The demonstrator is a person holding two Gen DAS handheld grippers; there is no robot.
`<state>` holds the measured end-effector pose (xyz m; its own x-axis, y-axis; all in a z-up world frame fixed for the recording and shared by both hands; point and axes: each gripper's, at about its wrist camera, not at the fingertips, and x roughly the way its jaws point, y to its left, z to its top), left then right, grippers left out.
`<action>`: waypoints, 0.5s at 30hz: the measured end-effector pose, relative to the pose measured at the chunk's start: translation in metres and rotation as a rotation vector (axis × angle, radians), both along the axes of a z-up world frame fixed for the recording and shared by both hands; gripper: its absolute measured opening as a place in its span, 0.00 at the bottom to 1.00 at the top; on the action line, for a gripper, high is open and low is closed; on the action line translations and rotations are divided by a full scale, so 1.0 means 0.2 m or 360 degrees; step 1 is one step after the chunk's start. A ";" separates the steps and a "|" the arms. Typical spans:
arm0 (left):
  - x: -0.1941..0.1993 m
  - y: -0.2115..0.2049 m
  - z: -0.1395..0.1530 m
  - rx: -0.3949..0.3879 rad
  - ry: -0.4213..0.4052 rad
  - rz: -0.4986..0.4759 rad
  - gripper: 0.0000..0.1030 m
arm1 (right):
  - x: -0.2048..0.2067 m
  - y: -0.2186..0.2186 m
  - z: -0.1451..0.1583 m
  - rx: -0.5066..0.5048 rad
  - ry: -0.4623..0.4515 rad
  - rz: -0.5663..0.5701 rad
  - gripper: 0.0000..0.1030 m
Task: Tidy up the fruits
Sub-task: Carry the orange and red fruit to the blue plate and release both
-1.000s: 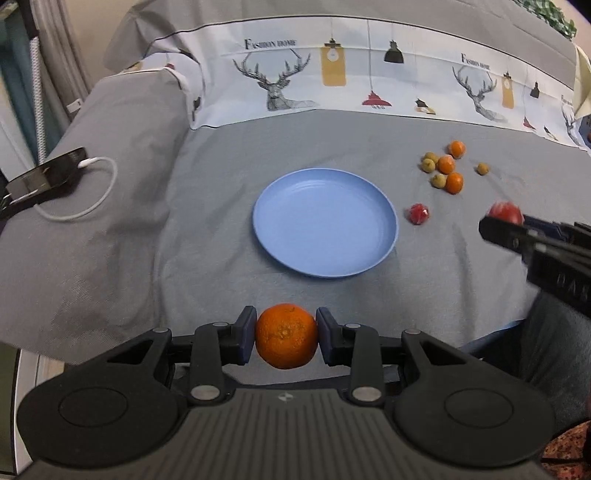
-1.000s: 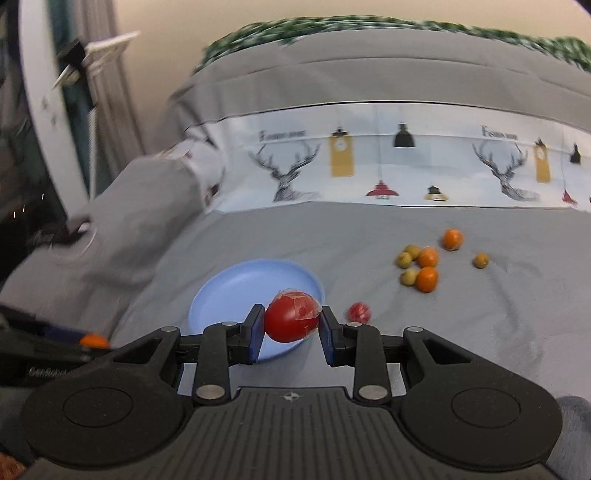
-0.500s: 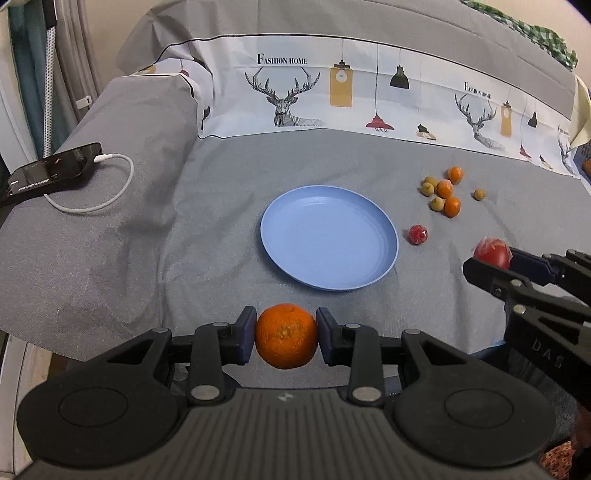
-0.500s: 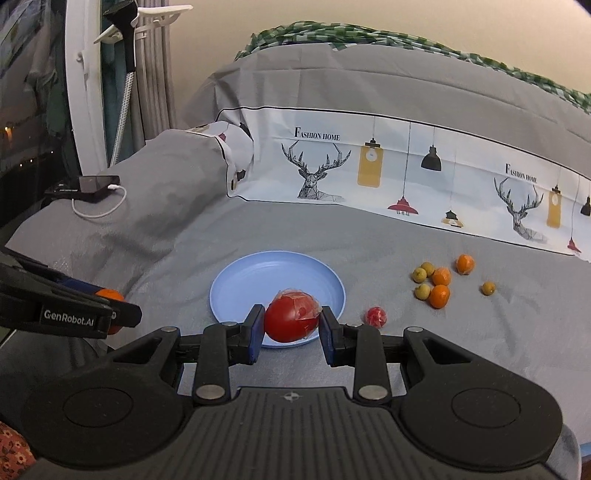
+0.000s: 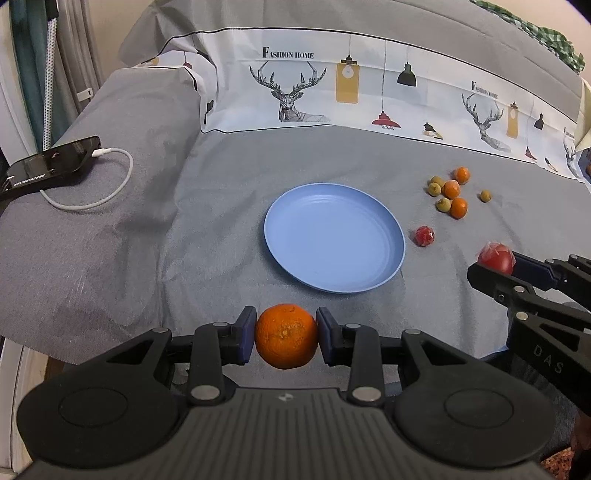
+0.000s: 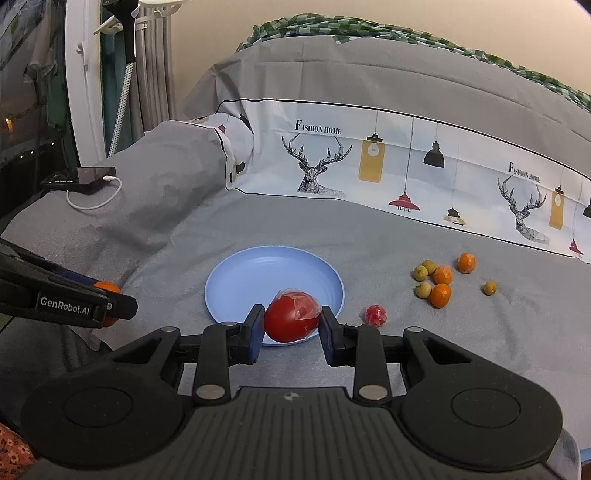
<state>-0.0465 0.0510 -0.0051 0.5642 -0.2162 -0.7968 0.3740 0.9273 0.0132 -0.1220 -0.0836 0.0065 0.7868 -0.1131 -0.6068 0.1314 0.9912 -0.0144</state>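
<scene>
Nearest in the left view, the left gripper (image 5: 286, 336) clenches an orange (image 5: 286, 335) between its pads. In the right view, the right gripper (image 6: 291, 322) grasps a red fruit (image 6: 291, 320) wrapped in clear film, above the plate's near rim. Beyond lies the blue plate (image 5: 334, 236), bare. Right of it sits a small red fruit (image 5: 424, 236), then a cluster (image 5: 448, 192) of small orange and green fruits. Far left, a phone (image 5: 48, 166) with a white cable (image 5: 96, 192) rests on the grey cloth (image 5: 221, 184). Only the right view shows the green checked blanket (image 6: 369, 31) behind.

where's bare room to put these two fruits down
The blue plate holds nothing. Bare grey cloth lies between it and the phone. Crowded right of the plate: small red fruit, then the orange and green cluster.
</scene>
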 end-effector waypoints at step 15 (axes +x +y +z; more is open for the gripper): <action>0.37 -0.13 0.03 -0.0019 -0.0059 0.0019 0.38 | 0.27 -0.12 -0.05 -0.0032 0.0003 0.0008 0.32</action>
<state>0.0280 0.0256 0.0018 0.5957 -0.2188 -0.7728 0.3624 0.9319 0.0155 -0.0685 -0.1075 -0.0035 0.7861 -0.1217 -0.6060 0.1266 0.9913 -0.0349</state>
